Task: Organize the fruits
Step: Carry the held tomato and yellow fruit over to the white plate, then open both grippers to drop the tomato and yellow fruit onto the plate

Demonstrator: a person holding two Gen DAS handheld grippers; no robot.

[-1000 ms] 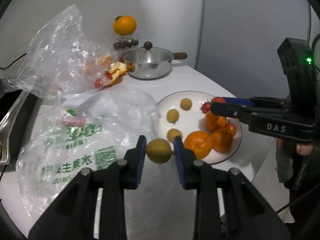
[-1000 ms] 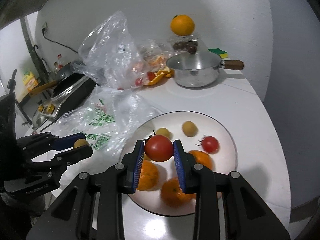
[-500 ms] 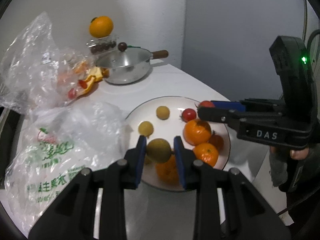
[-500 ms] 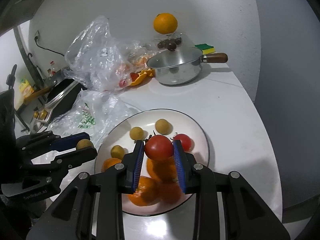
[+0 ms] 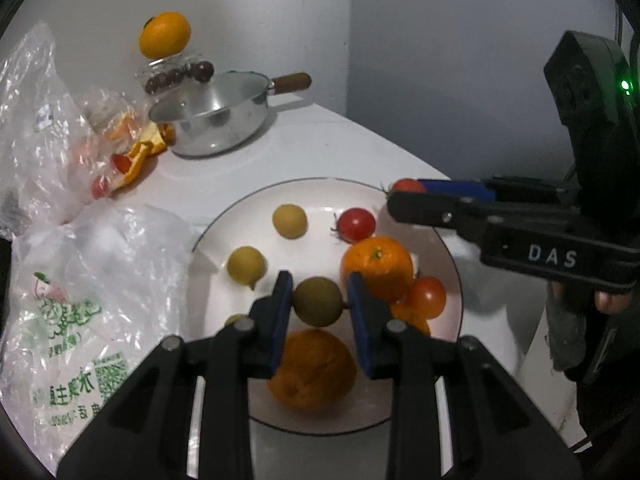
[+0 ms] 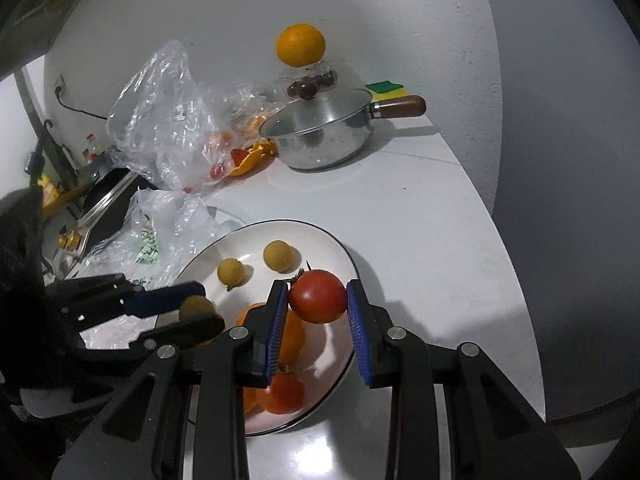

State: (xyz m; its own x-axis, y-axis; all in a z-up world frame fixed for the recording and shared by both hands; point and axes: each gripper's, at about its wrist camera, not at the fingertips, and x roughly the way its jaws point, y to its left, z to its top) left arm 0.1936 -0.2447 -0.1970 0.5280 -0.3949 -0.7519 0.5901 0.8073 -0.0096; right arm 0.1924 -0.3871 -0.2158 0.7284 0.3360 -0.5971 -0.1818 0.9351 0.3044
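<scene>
A: Fruit first, please: what is nearest the left wrist camera?

B: A round olive-brown fruit [image 5: 318, 306], pinched between the blue-padded fingers of the left gripper [image 5: 319, 304], which is closed down to the width of the fruit. It hangs above a white plate [image 5: 404, 200], over a large orange [image 5: 312, 370] lying at the near edge.

A: And the other gripper?

B: The right gripper [image 6: 318, 300] is closed on a red tomato [image 6: 318, 296] in the same way, its pads pressing each side. The tomato sits above the right part of the plate [image 6: 256, 232] (in the left wrist view only a sliver of the fruit shows past the black finger).

A: What lies on the plate beyond them?

B: Another orange [image 5: 376, 268], a tomato beside it [image 5: 427, 297], a smaller cherry tomato [image 5: 356, 224] further back, and two yellowish round fruits [image 5: 290, 221] on the left half, apart from each other.

A: Further away?

B: Left of the plate, touching its rim, a crumpled printed plastic bag [image 5: 80, 300]. Behind that, a clear bag [image 5: 44, 128] with orange and red pieces inside. Near the wall stands a lidded steel saucepan [image 5: 212, 120] with a wooden handle, and behind it an orange [image 5: 164, 35] perched on a clear container [image 5: 176, 74] of dark round fruits.
</scene>
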